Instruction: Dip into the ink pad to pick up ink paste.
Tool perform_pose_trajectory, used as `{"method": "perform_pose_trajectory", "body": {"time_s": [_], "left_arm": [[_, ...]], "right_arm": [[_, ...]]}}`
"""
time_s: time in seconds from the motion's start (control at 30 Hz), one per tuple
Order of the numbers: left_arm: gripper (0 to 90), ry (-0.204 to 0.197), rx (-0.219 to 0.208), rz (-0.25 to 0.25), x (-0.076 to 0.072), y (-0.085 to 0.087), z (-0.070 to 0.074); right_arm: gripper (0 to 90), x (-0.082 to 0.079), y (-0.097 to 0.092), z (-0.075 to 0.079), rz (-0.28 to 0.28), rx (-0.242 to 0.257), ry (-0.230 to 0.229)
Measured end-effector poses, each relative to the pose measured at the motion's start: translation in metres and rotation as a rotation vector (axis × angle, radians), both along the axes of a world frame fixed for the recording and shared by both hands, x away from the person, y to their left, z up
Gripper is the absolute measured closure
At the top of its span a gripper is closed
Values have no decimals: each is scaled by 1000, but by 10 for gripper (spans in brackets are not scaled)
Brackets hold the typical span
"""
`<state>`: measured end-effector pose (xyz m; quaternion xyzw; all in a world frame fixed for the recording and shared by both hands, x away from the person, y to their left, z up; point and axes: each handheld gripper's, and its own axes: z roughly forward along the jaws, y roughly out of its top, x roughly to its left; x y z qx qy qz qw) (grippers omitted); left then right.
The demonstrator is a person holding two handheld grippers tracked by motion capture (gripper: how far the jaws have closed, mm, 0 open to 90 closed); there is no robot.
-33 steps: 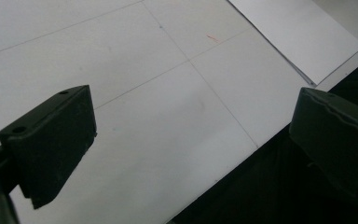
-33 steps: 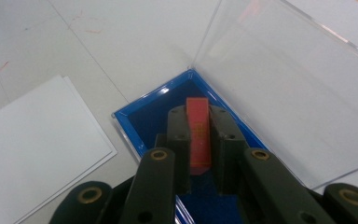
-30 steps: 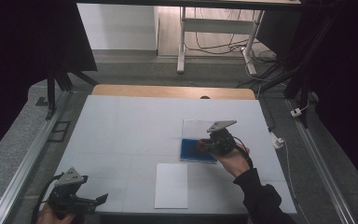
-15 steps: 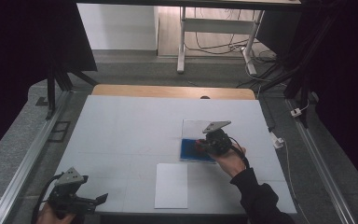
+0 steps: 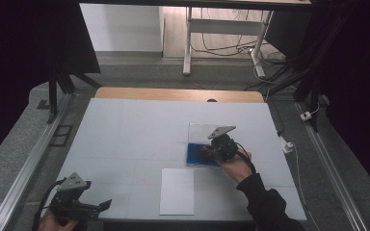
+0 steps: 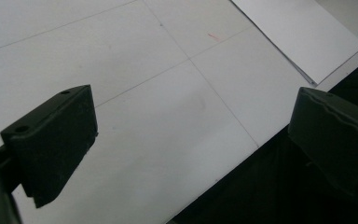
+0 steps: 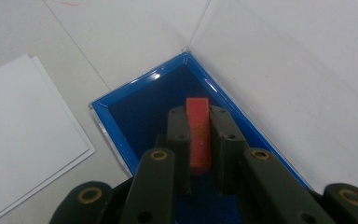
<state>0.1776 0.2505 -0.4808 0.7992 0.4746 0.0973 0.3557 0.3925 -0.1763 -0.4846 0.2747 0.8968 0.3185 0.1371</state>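
A shallow blue tray [image 7: 140, 112] with a dark blue lining lies on the white table, right of centre, seen also in the high view as the blue tray [image 5: 195, 153]. A clear lid [image 7: 289, 88] lies open beside it. My right gripper [image 7: 198, 115] is shut on a flat red block [image 7: 199, 133], held edge-up just over the tray's inside. In the high view my right gripper [image 5: 211, 151] hangs over the tray's right part. My left gripper [image 5: 101, 206] rests at the table's front left corner, open, with nothing between its jaws; its left finger [image 6: 56, 135] stands wide of the other.
A white sheet of paper [image 5: 177, 190] lies near the front edge, left of the tray, also seen as white paper [image 6: 303, 32] and white paper [image 7: 23, 126]. The table's front edge [image 6: 223, 175] drops to dark floor. Metal rails run along both table sides.
My right gripper has shifted slightly toward the front left over the blue tray, still holding the red block. The left gripper has stayed put.
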Motion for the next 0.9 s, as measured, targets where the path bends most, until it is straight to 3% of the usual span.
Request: {"method": "perform_pose_trajectory", "body": {"time_s": [0.37,0.5,0.57,0.7,0.8,0.9], "left_arm": [[19,4,6,-2,0,0,0],[19,6,7,-2,0,-1,0],[19,8,6,-2,1,-1,0],[19,9,8,-3,1,-1,0],[20,9,8,-3,1,-1,0],[20,9,8,-3,1,-1,0]], "right_arm": [[805,1,-1,-2,-27,17,23],[805,-1,3,-2,-26,-1,10],[804,-5,8,-2,-17,-41,-20],[804,-8,13,-2,-15,-74,-43],[805,-7,12,-2,-25,-60,-36],[806,-1,3,-3,-34,3,7]]}}
